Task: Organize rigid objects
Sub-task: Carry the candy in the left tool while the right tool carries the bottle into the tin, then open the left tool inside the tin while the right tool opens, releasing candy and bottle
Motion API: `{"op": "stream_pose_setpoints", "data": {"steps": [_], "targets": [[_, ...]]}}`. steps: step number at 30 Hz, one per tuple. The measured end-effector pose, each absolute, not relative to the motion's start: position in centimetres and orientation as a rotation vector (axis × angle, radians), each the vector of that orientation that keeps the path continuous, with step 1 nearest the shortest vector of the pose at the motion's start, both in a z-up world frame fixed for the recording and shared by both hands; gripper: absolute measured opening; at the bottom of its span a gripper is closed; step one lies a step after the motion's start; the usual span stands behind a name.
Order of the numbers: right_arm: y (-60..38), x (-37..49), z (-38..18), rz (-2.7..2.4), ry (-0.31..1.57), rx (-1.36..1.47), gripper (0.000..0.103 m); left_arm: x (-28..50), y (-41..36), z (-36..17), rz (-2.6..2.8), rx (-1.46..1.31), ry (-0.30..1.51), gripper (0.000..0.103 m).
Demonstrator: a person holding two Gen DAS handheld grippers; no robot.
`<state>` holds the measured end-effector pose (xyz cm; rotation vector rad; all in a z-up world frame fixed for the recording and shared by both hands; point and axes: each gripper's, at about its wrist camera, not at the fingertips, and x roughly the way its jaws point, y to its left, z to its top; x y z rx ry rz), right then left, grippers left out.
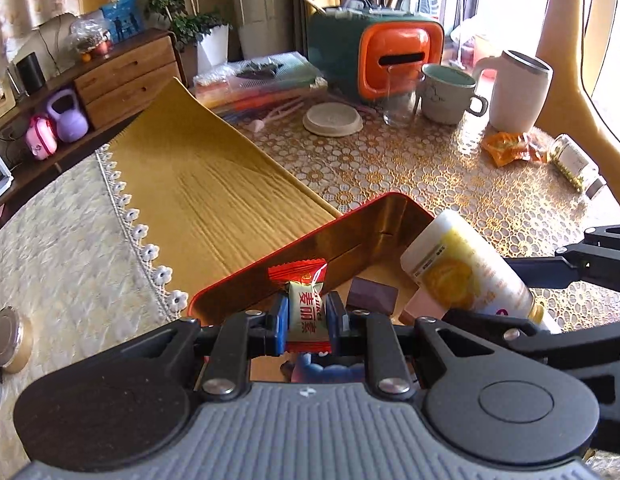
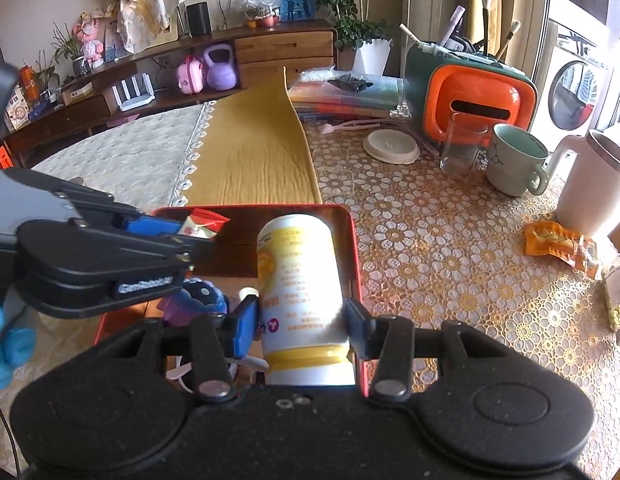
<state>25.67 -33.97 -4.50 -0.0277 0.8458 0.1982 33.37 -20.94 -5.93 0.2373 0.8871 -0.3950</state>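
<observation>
The red tin (image 2: 356, 264) sits at the near edge of your table (image 2: 450, 240), open, just right of the yellow runner (image 2: 253, 160); over it you hold both grippers; your right gripper (image 2: 301, 320) is clamped on the white and yellow bottle (image 2: 299, 276), whose bottom end points away from you above the tin's right side; your left gripper (image 1: 307, 318) pinches a red-ended wrapped candy (image 1: 305, 308) between its blue pads, over the tin's left part; inside the tin lie a blue and purple toy (image 2: 201, 296) and a small dark block (image 1: 372, 298); far right on the table stand a pale green mug (image 2: 514, 160) and a white lidded cup (image 2: 594, 184), an orange snack packet (image 2: 558, 242) near them
</observation>
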Motion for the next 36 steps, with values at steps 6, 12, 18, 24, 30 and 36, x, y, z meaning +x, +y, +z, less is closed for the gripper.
{"op": "stream_pose_setpoints", "data": {"steps": [6,12,18,24,30,36], "targets": [[-33.5,26.2,-5.4,0.222,0.885,-0.036,0.045,34.3,-21.4,-7.0,-0.405,0.238,0.912,0.019],[-33.3,26.6,-6.1,0.22,0.898,-0.045,0.045,35.2,-21.8,-8.1,-0.407,0.23,0.948,0.019],[-33.2,26.8,-6.7,0.222,0.918,-0.051,0.045,35.9,-21.5,-8.9,-0.398,0.213,0.988,0.019],[-33.0,26.7,-6.6,0.229,0.903,-0.064,0.045,36.5,-21.3,-9.7,-0.385,0.201,1.03,0.019],[-32.9,26.6,-6.2,0.228,0.885,-0.071,0.045,36.6,-21.2,-9.9,-0.375,0.198,1.044,0.019],[-32.9,26.3,-6.1,0.224,0.887,-0.069,0.045,36.6,-21.2,-9.9,-0.369,0.205,1.051,0.02]]}}
